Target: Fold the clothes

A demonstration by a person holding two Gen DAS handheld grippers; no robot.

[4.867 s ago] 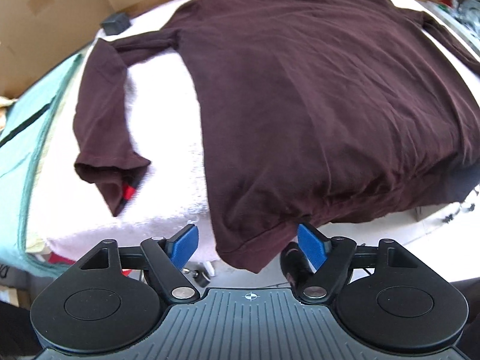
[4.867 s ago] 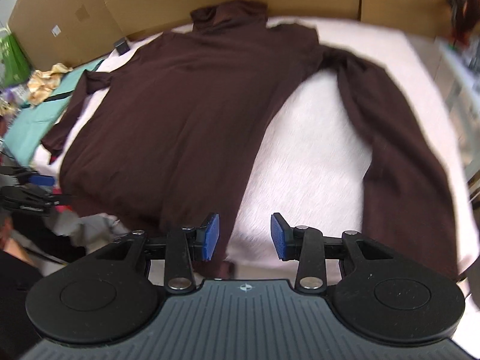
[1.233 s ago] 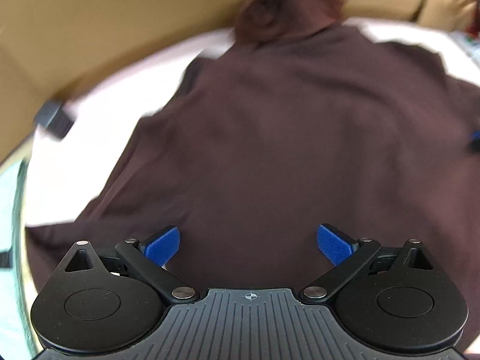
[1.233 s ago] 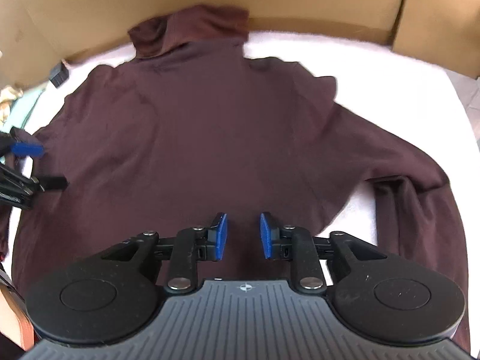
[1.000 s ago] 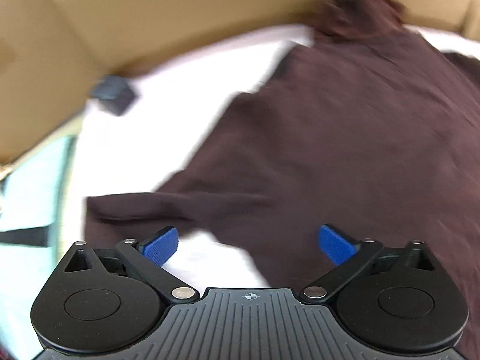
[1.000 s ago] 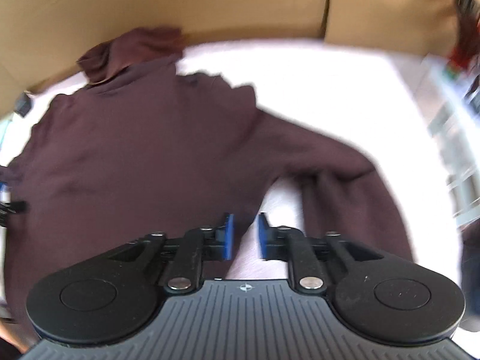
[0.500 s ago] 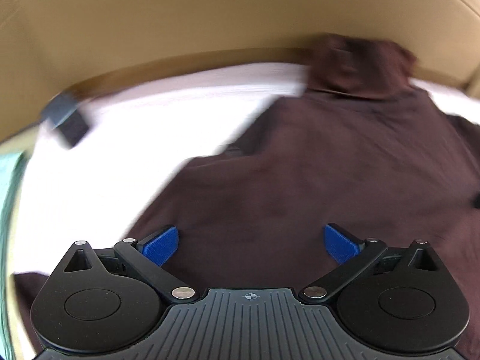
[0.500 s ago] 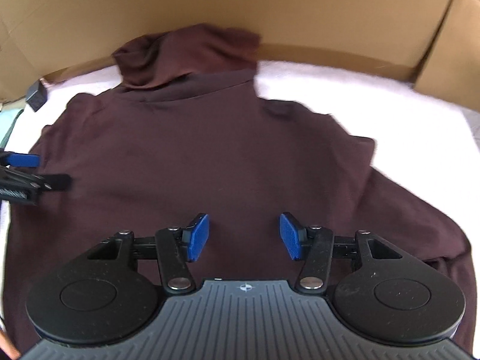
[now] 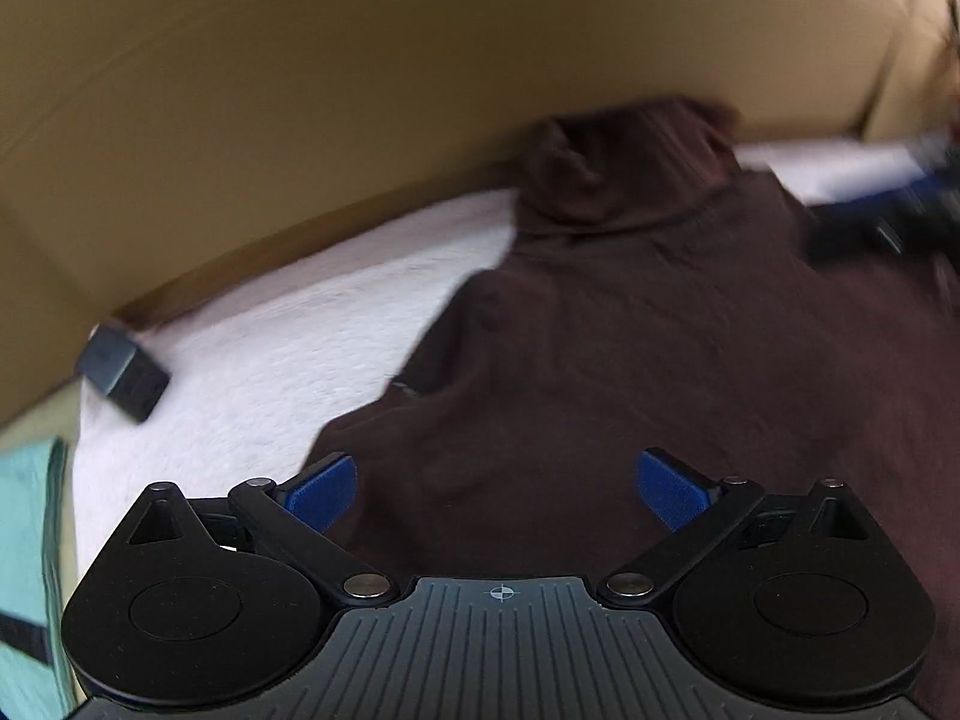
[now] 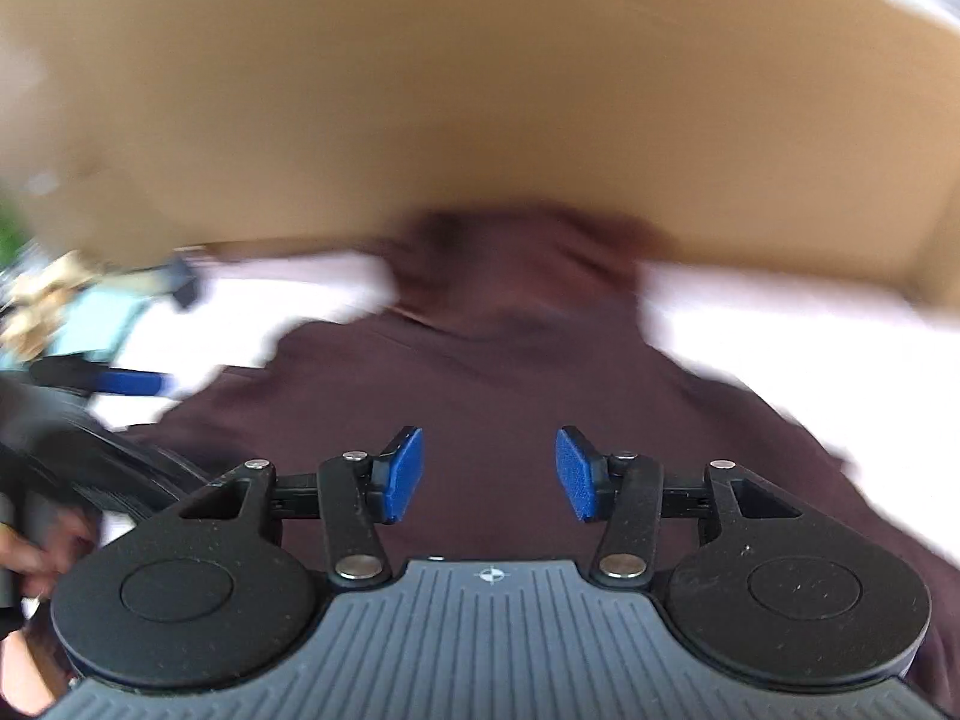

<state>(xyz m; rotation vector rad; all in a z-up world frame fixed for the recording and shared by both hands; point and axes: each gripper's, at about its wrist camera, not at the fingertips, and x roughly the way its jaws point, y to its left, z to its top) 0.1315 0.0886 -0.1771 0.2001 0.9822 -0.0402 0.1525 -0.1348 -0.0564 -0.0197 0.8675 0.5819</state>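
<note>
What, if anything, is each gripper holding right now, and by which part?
Nothing. The left gripper and right gripper are both open above the brown turtleneck, with no cloth between the blue pads.

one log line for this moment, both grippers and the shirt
left gripper: open, empty | right gripper: open, empty | maroon turtleneck: flat on white cover

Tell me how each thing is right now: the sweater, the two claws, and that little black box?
Sweater: lying flat on the white cover, collar toward the cardboard, not held.
Left claw: open wide, empty, over the sweater.
Right claw: open, empty, over the sweater.
Black box: lying on the white cover by the cardboard.
</note>
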